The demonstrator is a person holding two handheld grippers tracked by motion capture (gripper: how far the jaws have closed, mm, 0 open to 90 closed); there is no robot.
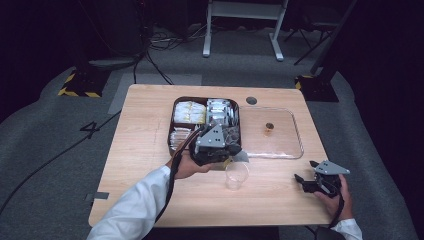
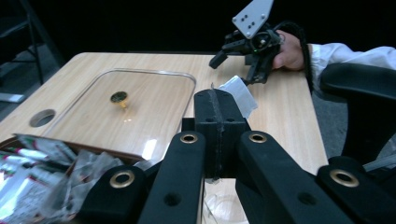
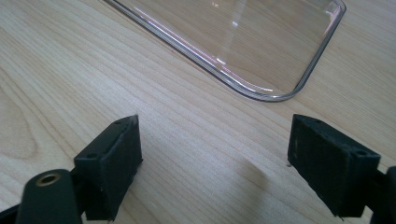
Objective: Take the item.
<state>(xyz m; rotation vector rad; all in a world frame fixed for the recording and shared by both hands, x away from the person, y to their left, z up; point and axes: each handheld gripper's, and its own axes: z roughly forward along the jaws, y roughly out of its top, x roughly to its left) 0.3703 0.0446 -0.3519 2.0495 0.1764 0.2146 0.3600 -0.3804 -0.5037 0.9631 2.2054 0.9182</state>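
Pale wooden counter (image 1: 150, 165) carries the carrying step: the left gripper (image 2: 219, 109), jaws clamped on a small silvery sachet (image 2: 240, 94), needs lowering over the clear plastic cup (image 1: 236, 175) just below, while the right gripper (image 3: 215, 163) idles, jaws apart.

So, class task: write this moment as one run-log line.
left tool: shut on packet, above cup | right tool: open, empty, over table | lid: beside box

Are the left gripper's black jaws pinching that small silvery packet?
Touching: in the left gripper view, the left gripper has its jaws closed on the small silvery packet.
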